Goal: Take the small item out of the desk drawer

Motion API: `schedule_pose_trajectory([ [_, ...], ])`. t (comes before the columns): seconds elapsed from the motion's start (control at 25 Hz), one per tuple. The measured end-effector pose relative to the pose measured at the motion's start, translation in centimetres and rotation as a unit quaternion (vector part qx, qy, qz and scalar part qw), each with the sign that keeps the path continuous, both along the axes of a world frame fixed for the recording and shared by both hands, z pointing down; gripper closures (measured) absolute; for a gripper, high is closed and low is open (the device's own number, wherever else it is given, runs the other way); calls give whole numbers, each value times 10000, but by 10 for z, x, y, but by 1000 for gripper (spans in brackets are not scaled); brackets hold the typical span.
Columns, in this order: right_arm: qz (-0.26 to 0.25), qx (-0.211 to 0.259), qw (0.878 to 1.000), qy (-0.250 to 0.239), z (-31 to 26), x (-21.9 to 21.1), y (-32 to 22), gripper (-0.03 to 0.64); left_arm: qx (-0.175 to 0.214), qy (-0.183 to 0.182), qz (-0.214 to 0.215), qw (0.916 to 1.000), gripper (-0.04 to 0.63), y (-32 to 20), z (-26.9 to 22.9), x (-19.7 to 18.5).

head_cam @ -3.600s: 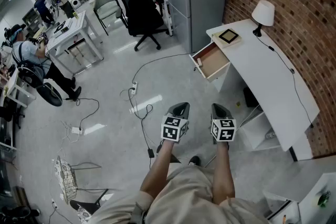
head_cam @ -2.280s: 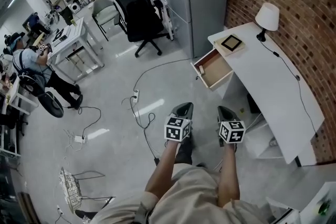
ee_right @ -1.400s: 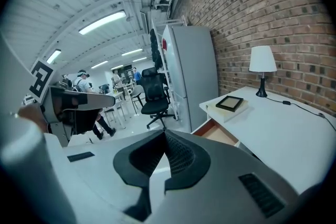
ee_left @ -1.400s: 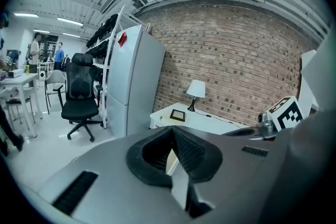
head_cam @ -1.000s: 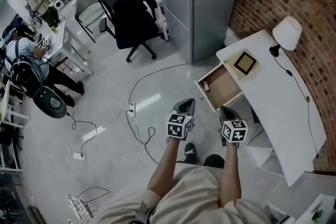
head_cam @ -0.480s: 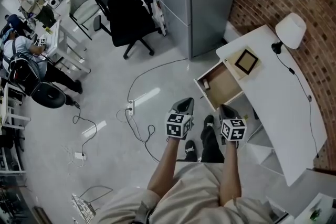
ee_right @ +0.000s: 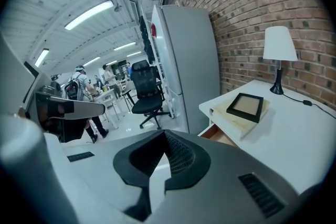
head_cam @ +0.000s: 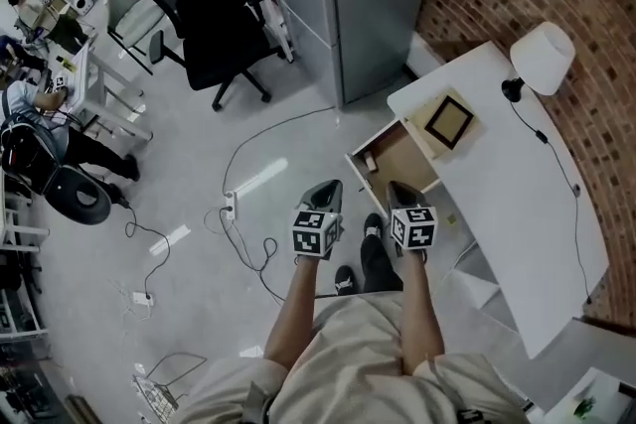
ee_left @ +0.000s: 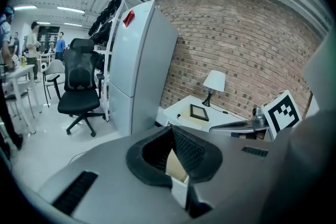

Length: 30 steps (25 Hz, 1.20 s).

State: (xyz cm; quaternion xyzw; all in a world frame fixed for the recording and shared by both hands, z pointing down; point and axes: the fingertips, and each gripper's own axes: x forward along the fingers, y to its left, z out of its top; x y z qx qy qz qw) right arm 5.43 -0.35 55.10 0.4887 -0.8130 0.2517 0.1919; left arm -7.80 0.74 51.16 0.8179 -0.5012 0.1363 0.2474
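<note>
Facing the open desk drawer

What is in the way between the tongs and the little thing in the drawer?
Nothing visible. The drawer is open and the small item lies uncovered near its front edge. The left tongs and right tongs are shut, short of it.

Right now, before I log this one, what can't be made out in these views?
Small item in the drawer: head view, too small to identify.
Drawer interior: left gripper view, mostly hidden behind the left tool's shut jaws.
Drawer interior again: right gripper view, only a corner shows past the right tool.
</note>
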Motion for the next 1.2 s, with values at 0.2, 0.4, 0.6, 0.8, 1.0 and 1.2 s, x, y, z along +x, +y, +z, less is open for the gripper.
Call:
schedule_pose_trajectory([
  [0.2, -161, -49, 9999, -14, 5, -9, -49, 592, -50, -95, -16, 9999, 579, -41, 6, 4],
  [0.4, -335, -139, 9993, 23, 15, -14, -90, 592, -94, -95, -96, 9999, 578, -80, 11, 8],
  [0.6, -541, -316, 9980, -78, 29, -17, -123, 592, -222, -140, -156, 9995, 578, -111, 23, 16],
  [0.8, -705, -462, 9964, -58, 46, -14, -144, 592, -350, -217, -209, 9989, 578, -132, 34, 23],
  [1.0, -732, -545, 9958, -92, 61, -8, -159, 592, -371, -260, -377, 9983, 578, -139, 40, 25],
  [1.2, -693, -599, 9958, -10, 78, -8, -158, 592, -501, -331, -388, 9974, 578, -133, 54, 23],
])
